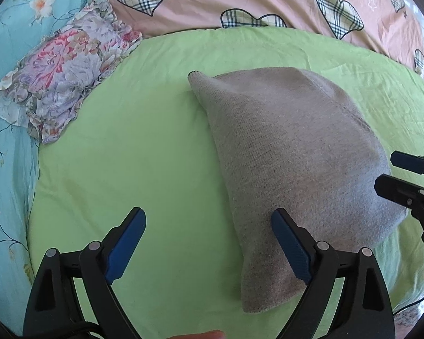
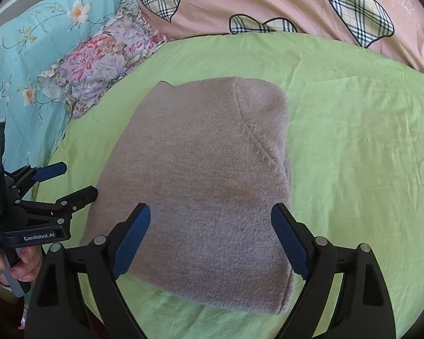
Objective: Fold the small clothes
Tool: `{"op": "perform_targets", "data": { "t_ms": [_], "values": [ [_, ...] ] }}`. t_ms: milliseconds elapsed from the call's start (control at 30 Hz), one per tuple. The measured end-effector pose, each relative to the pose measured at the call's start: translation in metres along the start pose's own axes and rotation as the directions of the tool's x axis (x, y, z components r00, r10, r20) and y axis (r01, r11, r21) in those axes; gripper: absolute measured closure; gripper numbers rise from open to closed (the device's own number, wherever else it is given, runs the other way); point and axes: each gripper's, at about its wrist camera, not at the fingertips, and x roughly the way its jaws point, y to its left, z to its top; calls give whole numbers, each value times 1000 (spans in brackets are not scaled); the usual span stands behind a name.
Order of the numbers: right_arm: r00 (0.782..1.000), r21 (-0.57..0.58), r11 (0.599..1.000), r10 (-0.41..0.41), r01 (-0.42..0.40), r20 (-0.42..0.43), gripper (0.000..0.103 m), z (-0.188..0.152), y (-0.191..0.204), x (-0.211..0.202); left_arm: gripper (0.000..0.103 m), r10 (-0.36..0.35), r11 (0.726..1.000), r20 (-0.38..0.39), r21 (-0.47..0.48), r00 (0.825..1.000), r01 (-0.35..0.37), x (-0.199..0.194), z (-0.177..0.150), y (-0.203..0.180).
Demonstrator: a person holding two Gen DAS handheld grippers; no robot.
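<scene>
A folded grey knit garment (image 2: 200, 186) lies flat near the middle of the green sheet (image 2: 353, 152), one narrow corner pointing toward the far left edge. The right gripper (image 2: 210, 240) hangs above the garment's near half with its jaws spread wide and nothing between them. The left gripper (image 1: 209, 245) is likewise released, one finger over bare sheet, the other over the garment's near left edge; whether it touches the knit is hard to tell. A floral cloth (image 1: 62, 76) sits at the sheet's far left corner.
</scene>
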Motion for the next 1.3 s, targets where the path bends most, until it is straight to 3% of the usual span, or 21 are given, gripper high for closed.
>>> {"op": "perform_targets", "data": {
  "t_ms": [533, 1300],
  "values": [
    [1000, -21, 1000, -3, 3, -24, 13, -1, 10, 1, 11, 18, 999, 17, 37, 1000, -18, -4, -3, -4],
    [998, -7, 1000, 2, -2, -55, 10, -6, 19, 7, 10, 18, 1000, 48, 19, 999, -19, -14, -4, -1]
  ]
}}
